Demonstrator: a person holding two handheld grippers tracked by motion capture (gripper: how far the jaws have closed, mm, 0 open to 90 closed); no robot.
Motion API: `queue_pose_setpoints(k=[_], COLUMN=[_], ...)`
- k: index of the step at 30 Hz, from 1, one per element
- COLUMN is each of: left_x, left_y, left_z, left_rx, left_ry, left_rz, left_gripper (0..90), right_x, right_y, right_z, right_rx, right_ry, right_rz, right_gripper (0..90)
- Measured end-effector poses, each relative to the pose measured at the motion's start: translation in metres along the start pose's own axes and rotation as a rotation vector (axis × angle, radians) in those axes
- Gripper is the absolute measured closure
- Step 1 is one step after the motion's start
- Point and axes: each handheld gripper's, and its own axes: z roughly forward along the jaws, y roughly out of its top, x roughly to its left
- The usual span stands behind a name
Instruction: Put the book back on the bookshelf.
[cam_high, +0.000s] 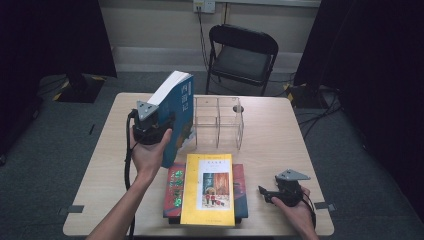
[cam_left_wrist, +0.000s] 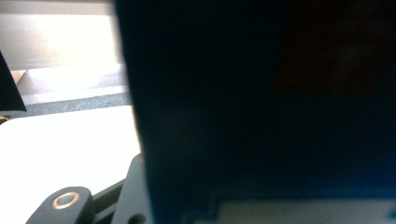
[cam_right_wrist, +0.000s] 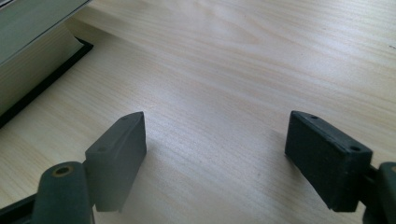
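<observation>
Right gripper (cam_right_wrist: 215, 154) gapes over bare table (cam_right_wrist: 243, 70); left gripper (cam_high: 165, 125) clamps blue book (cam_high: 181, 107).

Print on the blue book (cam_high: 179, 107) and yellow book (cam_high: 209, 190) is too small to read.

Both forearms are bare, with no sleeves. The left tool (cam_high: 167, 122) has a black body topped by a grey three-cornered plate, and a black cable trails down from it. The right tool (cam_right_wrist: 215, 158) is black too, with the same grey plate. Its two pads (cam_right_wrist: 119, 154) are dark blocky rubber with small screw holes, and a brass-ringed pivot sits on its arm.
</observation>
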Motion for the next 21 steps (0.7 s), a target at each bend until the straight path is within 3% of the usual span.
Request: queue_pose_setpoints(k=[7,10,16,21], left_x=[-0.003,-0.003,0.001,0.006], left_y=[0.002,0.0,-0.012,-0.017], left_z=[0.02,0.028,0.046,0.054], left_rx=[-0.011,-0.013,-0.019,-0.041], left_ry=[0.021,0.027,0.038,0.053], left_rz=[-0.004,0.006,-0.022,-0.021], left_gripper=[62.1,62.1,62.1,62.0], right_x=[-0.001,-0.001,0.0,0.0], right_y=[0.0,0.0,0.0,0.0], right_z=[0.0,0.0,0.0,0.0], right_rx=[-0.005,-0.006,-0.004,-0.004], right_ry=[0.023,0.025,0.019,0.017], right_rz=[0.012,0.015,0.007,0.002], right_gripper=[20.4,20.5,20.4,20.5])
